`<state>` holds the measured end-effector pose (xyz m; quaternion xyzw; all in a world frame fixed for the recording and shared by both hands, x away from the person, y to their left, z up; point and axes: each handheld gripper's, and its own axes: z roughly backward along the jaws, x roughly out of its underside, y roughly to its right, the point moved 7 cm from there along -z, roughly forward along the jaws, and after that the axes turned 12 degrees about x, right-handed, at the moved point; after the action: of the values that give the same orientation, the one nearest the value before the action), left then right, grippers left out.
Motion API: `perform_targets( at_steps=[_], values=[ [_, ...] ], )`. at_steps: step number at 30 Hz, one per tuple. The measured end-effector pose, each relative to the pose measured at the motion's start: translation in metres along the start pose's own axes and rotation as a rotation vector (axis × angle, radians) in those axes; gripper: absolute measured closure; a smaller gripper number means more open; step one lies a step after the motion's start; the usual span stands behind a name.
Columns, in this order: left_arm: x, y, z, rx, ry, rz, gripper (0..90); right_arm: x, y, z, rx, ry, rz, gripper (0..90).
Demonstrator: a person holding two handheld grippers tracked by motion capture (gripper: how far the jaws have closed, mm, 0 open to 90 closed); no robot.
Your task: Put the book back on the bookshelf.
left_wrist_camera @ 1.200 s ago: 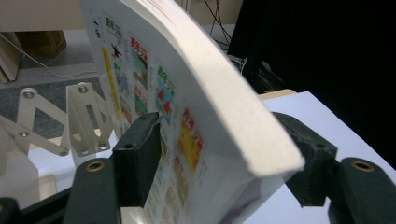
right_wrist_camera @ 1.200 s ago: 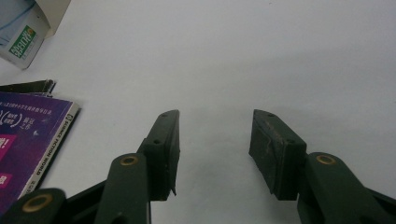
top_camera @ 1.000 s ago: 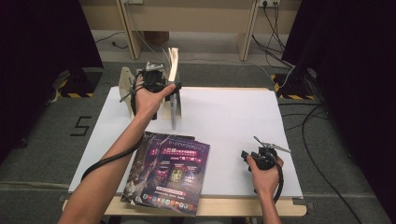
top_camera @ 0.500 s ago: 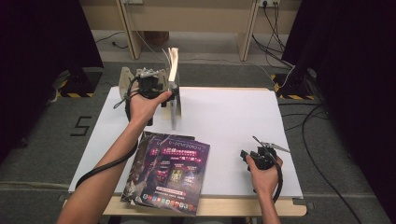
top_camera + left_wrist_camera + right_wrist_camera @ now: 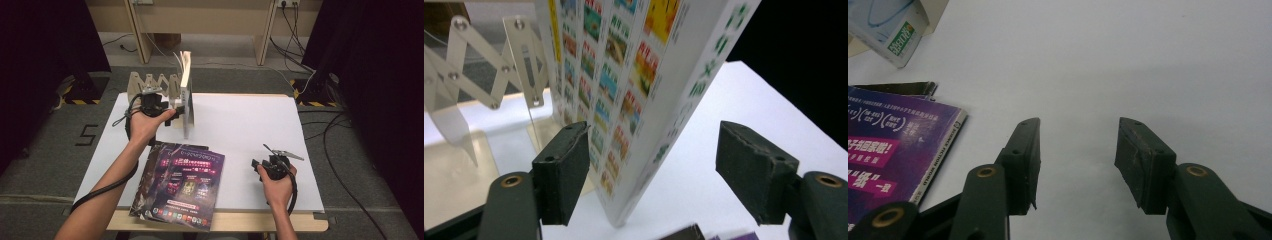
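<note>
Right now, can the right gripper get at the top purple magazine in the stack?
Probably yes. The right gripper rests open beside the purple magazine, with only bare white table between them; the left gripper is away at the upright book.

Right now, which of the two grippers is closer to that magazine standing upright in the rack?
The left. The left gripper has its open jaws either side of the upright magazine at the rack. The right gripper rests far off near the table's front right, jaws open over bare tabletop.

Glossy paper, matt pads.
Your upright booklet (image 5: 624,95) is glossy printed paper; clear plastic rack (image 5: 479,75), matt white tabletop (image 5: 240,130).
</note>
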<state>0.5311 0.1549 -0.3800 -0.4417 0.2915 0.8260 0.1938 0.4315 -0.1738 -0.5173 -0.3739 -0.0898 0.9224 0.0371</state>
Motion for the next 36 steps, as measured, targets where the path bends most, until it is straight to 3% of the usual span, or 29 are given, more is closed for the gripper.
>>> perform_targets(
  at_steps=[11, 18, 24, 30, 36],
  values=[
    [0.045, -0.012, 0.012, 0.018, -0.082, 0.03, 33.6, -0.007, -0.022, 0.001, -0.024, -0.001, 0.04, 53.0],
    [0.077, -0.019, 0.016, 0.035, -0.127, 0.079, 36.6, -0.009, -0.04, -0.001, -0.044, -0.008, 0.074, 53.0],
    [0.107, -0.016, 0.016, 0.075, -0.18, 0.109, 41.0, -0.006, -0.057, -0.004, -0.06, -0.031, 0.106, 53.0],
    [0.139, -0.017, 0.013, 0.107, -0.229, 0.17, 43.8, -0.001, -0.078, -0.009, -0.086, -0.063, 0.134, 53.0],
    [0.156, -0.015, 0.014, 0.129, -0.238, 0.204, 44.3, 0.005, -0.093, -0.014, -0.105, -0.106, 0.153, 52.9]
  ],
)
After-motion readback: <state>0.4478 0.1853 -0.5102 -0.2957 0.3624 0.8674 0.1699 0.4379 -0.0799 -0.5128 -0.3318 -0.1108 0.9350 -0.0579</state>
